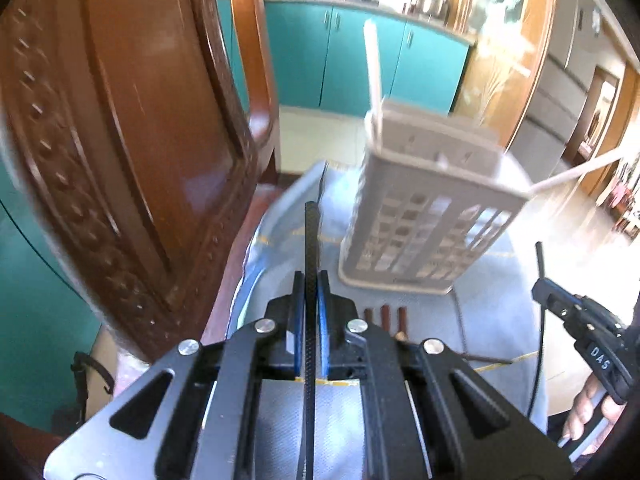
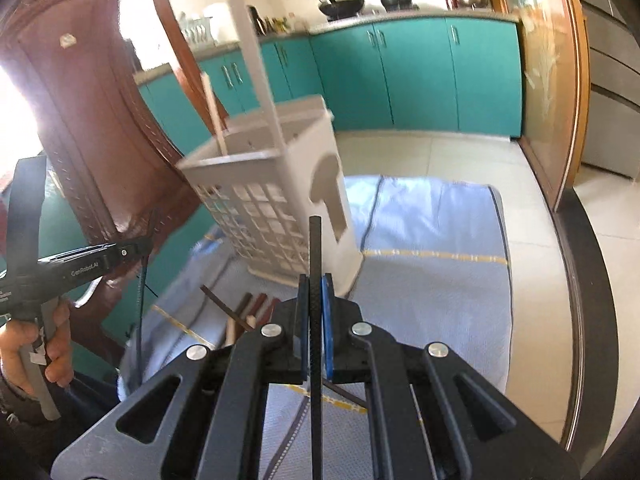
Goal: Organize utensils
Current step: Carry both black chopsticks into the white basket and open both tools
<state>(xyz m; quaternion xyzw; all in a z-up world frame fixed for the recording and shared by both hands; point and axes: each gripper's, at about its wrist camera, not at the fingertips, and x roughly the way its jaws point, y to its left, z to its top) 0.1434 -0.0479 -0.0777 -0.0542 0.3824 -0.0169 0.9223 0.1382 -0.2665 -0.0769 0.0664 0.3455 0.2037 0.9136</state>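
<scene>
each gripper, left (image 1: 311,284) and right (image 2: 316,286), clenches a thin black chopstick (image 1: 310,240) pointing straight up-frame. the white slotted plastic utensil holder (image 2: 276,200) stands mid-frame on a pale blue cloth (image 2: 432,240), teal kitchen cabinets (image 2: 416,76) behind.

Left gripper (image 1: 311,292) and right gripper (image 2: 316,300): black frames, blue finger pads, silver round screws; bare-skinned hands.

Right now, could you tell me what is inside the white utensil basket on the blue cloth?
Two pale sticks rise out of the top of the white utensil basket, which stands on the blue cloth. Their lower ends, and anything else inside, are blurred behind the lattice wall.
</scene>
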